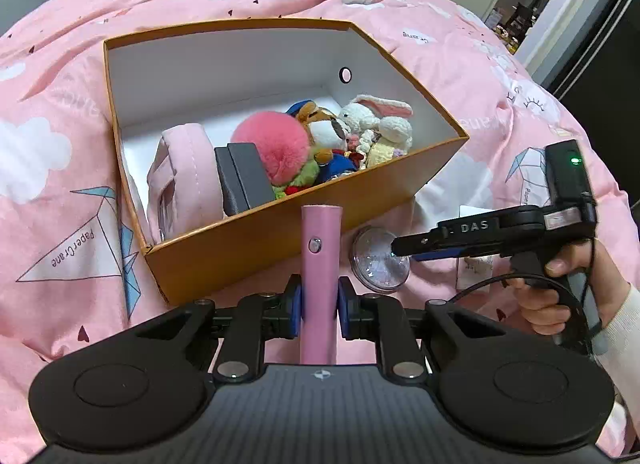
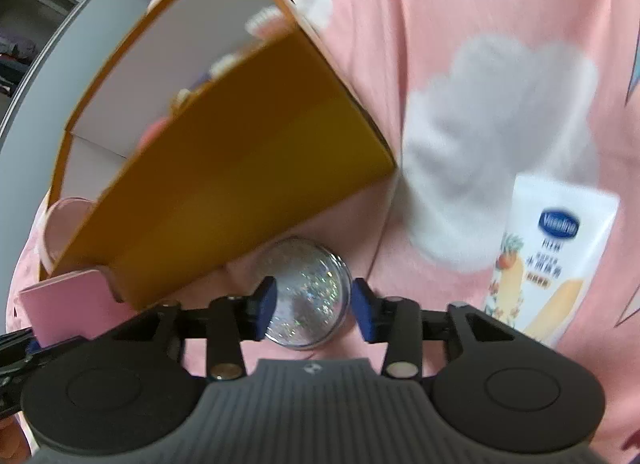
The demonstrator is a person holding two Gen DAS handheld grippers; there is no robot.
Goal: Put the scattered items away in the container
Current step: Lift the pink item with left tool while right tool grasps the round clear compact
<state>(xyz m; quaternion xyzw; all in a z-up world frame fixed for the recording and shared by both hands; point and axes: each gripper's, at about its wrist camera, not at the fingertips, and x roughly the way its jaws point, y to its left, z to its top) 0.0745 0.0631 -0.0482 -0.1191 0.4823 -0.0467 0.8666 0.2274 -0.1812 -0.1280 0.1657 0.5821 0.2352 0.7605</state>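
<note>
Orange cardboard box [image 1: 256, 240], my container, sits on the bed's pink quilt [image 1: 60, 168] with its near wall facing my left camera, and it already holds a pink pouch [image 1: 182, 180], a dark grey case [image 1: 240, 180], a pink pompom [image 1: 276, 148] and some plush toys [image 1: 360, 128].

My left tongs [image 1: 319, 304] are clamped on a pink tube [image 1: 321, 264], gripped low on its body. Its long axis runs straight out along the fingers, the far end pointing up and forward at the box's near rim, just short of it. So on this side I judge I am mid-carry: the next move calls for lifting that end clear over the wall, then letting go inside, probably into the gap in front of the grey case.

My right tongs [image 2: 312, 306] stand partly open and straddle a round clear glitter jar [image 2: 306, 292], which lies on the quilt just beside the box's outer wall. The left pad looks touching or nearly so; the right pad stands off with a visible gap, so nothing is held yet. I judge the next step here is closing squarely across the jar's width before lifting.

A white Vaseline lotion tube [image 2: 548, 260] lies further right on the quilt, cap end hidden, still to be collected.
</note>
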